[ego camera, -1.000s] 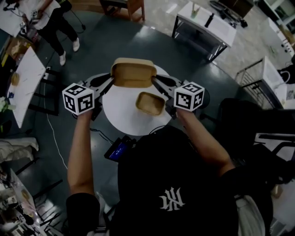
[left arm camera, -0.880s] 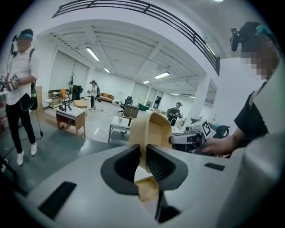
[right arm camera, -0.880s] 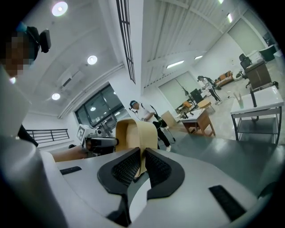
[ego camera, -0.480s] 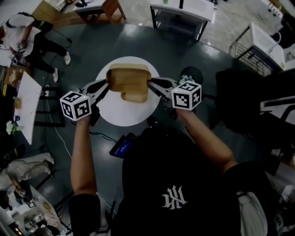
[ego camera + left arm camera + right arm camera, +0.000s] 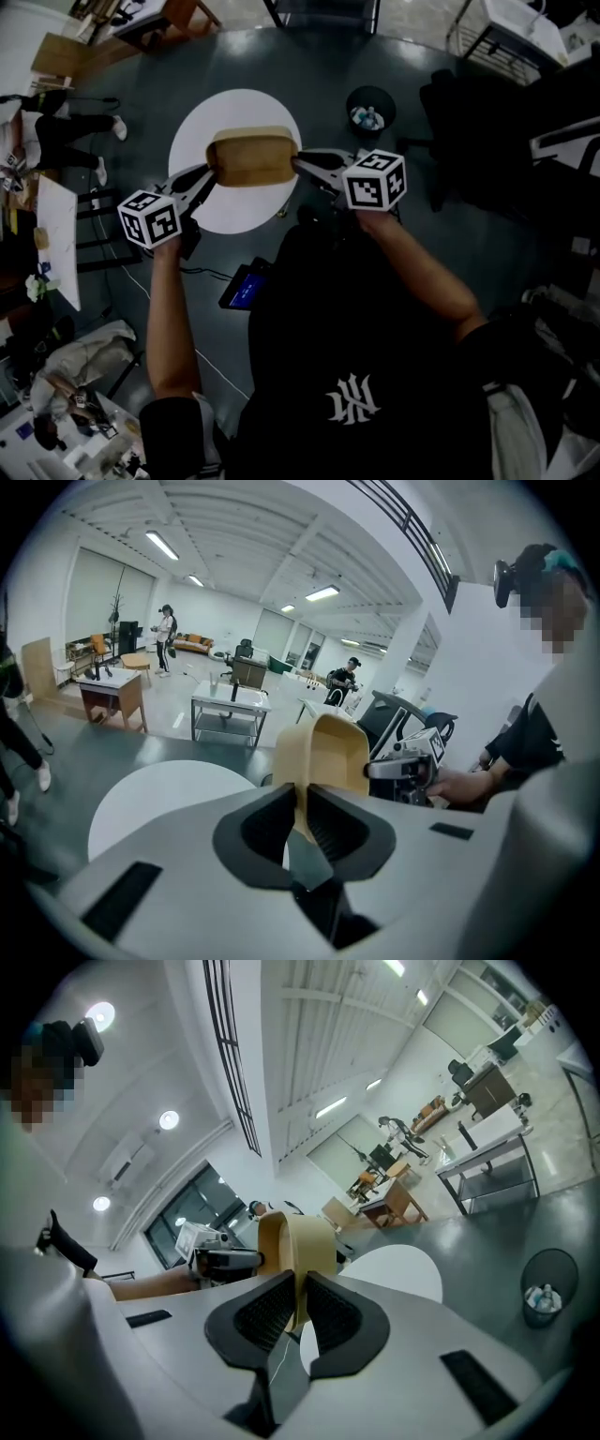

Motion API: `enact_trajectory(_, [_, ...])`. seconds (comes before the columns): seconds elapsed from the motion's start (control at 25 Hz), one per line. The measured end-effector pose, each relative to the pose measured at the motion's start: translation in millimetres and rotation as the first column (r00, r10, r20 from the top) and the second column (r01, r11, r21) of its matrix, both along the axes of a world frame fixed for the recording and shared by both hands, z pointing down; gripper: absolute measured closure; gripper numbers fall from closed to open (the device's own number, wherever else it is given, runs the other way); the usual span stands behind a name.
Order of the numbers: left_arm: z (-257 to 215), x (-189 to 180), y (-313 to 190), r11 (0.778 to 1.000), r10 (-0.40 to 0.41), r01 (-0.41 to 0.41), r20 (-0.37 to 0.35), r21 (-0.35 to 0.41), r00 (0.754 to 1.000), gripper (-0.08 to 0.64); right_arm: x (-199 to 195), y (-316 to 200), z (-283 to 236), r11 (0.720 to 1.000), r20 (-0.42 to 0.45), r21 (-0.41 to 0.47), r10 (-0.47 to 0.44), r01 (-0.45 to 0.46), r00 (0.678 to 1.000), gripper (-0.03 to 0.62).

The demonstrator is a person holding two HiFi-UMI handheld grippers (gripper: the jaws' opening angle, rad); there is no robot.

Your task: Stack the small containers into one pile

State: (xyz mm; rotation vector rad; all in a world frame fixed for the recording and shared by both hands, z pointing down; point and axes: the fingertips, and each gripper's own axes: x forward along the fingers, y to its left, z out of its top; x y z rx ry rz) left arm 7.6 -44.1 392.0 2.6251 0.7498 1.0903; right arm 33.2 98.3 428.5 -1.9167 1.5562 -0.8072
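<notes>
Container [image 5: 251, 157]: was held over the white tabletop [image 5: 200, 127], long axis running left to right | left hand-held gripper [image 5: 208, 174]: narrow, clamped its left end wall | right hand-held gripper [image 5: 298, 164]: narrow, clamped the right end wall | both stood equally near.

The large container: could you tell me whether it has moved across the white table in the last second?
Yes. The large container has come from the round table's far rim toward its middle.
</notes>
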Motion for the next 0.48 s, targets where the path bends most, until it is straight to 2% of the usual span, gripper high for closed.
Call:
enact_trajectory(0.28, [40.8, -14.4, -3.5, 1.0, 0.023, -0.022, 0.077, -0.015, 0.997, 0.522, -24.1, -0.6, 29.1, 0.999, 0.09, -0.036, 0.007, -0.004, 0.996, 0.531])
enact_trajectory(0.48, [81.0, -11.5, -22.7, 0.998, 0.031, -0.023, 0.135, -0.058, 0.99, 0.525, -24.7, -17.6, 58.2, 0.995, 0.136, -0.102, 0.007, 0.007, 0.991, 0.531])
